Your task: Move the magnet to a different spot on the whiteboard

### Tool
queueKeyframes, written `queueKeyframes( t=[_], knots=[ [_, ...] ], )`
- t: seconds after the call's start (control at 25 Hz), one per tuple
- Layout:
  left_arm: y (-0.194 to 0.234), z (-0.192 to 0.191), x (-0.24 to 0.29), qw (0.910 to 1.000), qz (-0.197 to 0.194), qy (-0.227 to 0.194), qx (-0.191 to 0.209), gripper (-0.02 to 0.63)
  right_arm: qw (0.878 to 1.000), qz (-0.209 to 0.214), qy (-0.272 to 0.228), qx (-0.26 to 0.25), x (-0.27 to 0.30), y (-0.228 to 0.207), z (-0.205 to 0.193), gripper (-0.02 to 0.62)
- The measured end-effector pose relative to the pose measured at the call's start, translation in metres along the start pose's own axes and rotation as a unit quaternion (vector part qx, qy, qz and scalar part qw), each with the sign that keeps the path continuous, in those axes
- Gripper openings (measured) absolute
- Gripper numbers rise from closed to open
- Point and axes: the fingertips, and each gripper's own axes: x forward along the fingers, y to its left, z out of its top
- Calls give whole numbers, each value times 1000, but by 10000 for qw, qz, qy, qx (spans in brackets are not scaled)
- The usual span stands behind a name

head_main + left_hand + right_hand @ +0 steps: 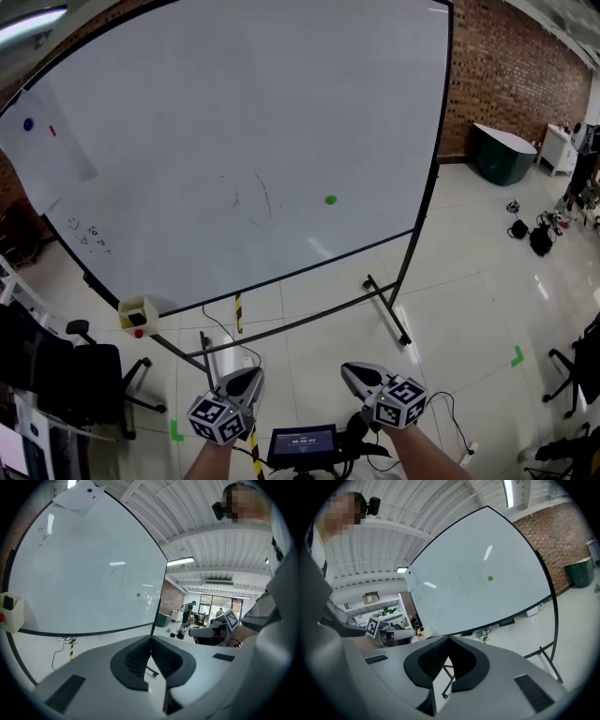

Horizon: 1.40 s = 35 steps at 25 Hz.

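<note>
Green magnet [330, 200]: on whiteboard [187, 112], nearer right edge, untouched. Left gripper [247, 377], right gripper [352, 371]: jaws together, empty, well apart from board. Move not begun.

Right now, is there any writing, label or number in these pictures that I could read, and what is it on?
No text here reads clearly.
On the whiteboard: faint scribbles at its lower left, too small and faint to read.
On the small screen low between the grippers: a line of characters, too small to read.
On the left gripper and right gripper: black-and-white square patterns on their cubes, no words.
</note>
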Motion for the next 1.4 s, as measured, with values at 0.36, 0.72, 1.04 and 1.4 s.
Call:
queueKeyframes(
  t=[0.36, 0.72, 1.04, 1.4],
  knots=[
    [-4, 49, 84, 9988, -129, 134, 453, 34, 9996, -152, -240, 66, 3, -79, 37, 11],
    [-6, 80, 157, 9980, -45, 166, 614, 34, 9992, -131, -254, 281, 16, -142, 62, 12],
    [1, 76, 174, 9984, 442, 111, 341, 34, 9914, -675, -60, 1116, 43, -204, 59, 12],
    [12, 71, 161, 9954, 953, 19, 114, 34, 9554, -842, -513, 2782, 76, -266, 74, 12]
  ],
)
